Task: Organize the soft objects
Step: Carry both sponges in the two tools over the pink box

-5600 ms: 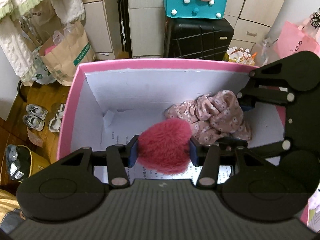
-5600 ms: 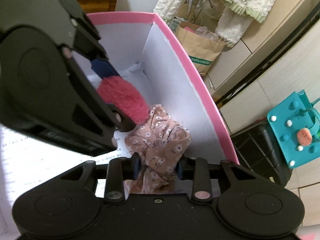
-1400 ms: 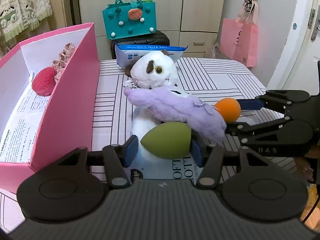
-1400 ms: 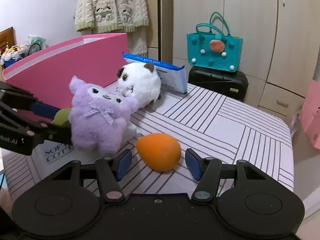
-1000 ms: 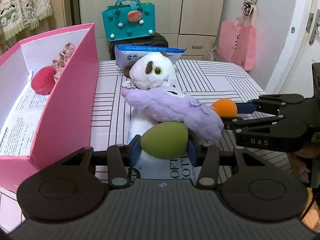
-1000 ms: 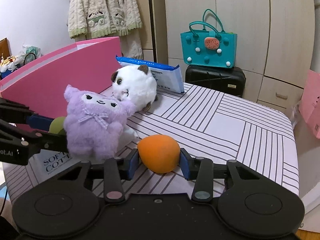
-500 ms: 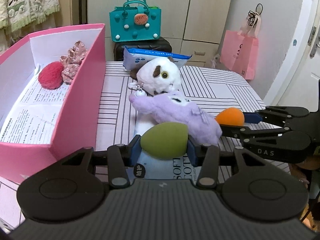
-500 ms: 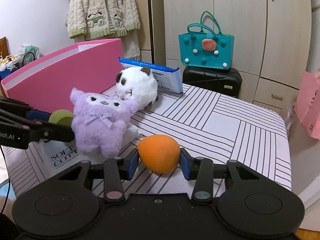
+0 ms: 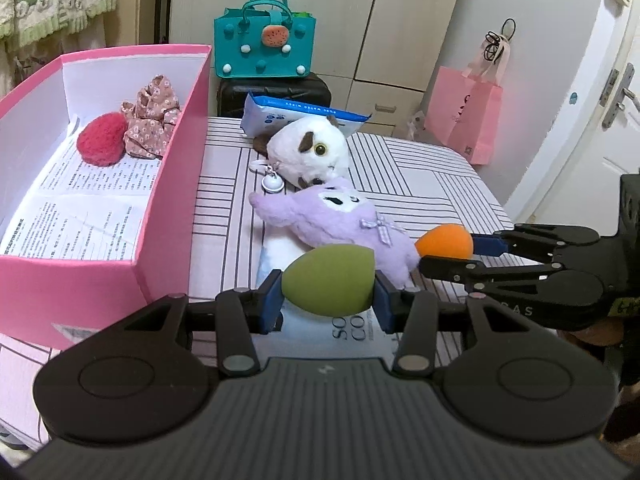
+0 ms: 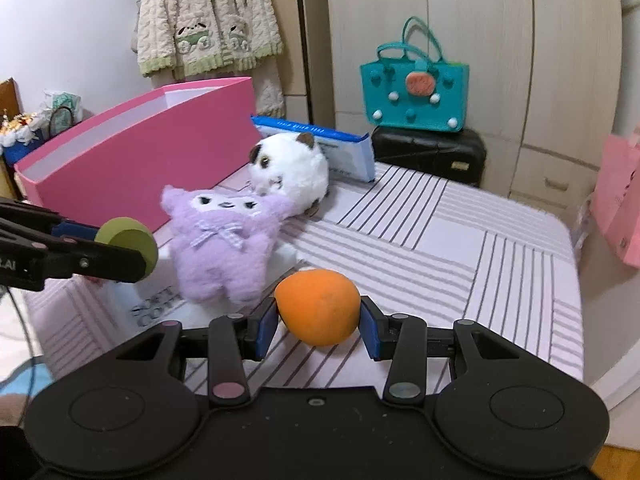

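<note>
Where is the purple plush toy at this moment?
In the left wrist view the purple plush toy lies mid-table on the striped cloth, just in front of the white plush toy, right of the pink box.

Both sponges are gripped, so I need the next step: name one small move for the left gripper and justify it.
Probably carry the green sponge leftward over the pink box rim. The left gripper already clamps it clear of the table, and the box, holding only a red pom-pom and floral cloth, has bare floor nearby.

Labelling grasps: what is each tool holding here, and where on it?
Left tool: green sponge, pads on its two sides. Right tool: orange sponge, also pinched across its sides.
</note>
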